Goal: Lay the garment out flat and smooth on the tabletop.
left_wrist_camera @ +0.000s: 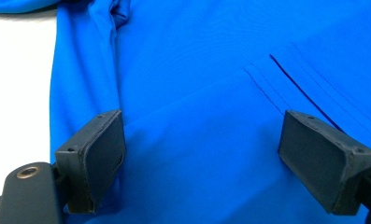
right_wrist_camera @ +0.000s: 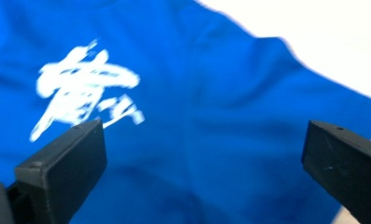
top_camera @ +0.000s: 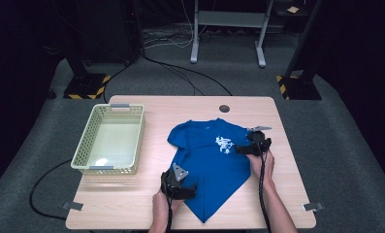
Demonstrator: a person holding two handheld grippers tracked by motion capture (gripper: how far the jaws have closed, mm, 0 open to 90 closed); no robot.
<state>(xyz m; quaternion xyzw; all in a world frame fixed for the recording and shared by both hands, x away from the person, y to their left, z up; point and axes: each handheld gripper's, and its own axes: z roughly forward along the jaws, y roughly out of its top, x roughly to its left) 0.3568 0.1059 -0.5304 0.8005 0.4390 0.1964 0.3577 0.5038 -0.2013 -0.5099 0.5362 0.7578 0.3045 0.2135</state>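
While the blue T-shirt [top_camera: 207,160] lies on the tabletop [top_camera: 132,194] | left tongs [top_camera: 186,190] released | right tongs [top_camera: 243,148] released over it.

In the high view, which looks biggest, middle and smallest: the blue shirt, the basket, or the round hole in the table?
1. blue shirt, though the basket looks nearly as big
2. basket
3. round hole, clearly the smallest

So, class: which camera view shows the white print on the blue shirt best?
The right gripper view: the white print is large, though blurred. The high view shows it tiny on the shirt; the left gripper view has plain blue cloth.
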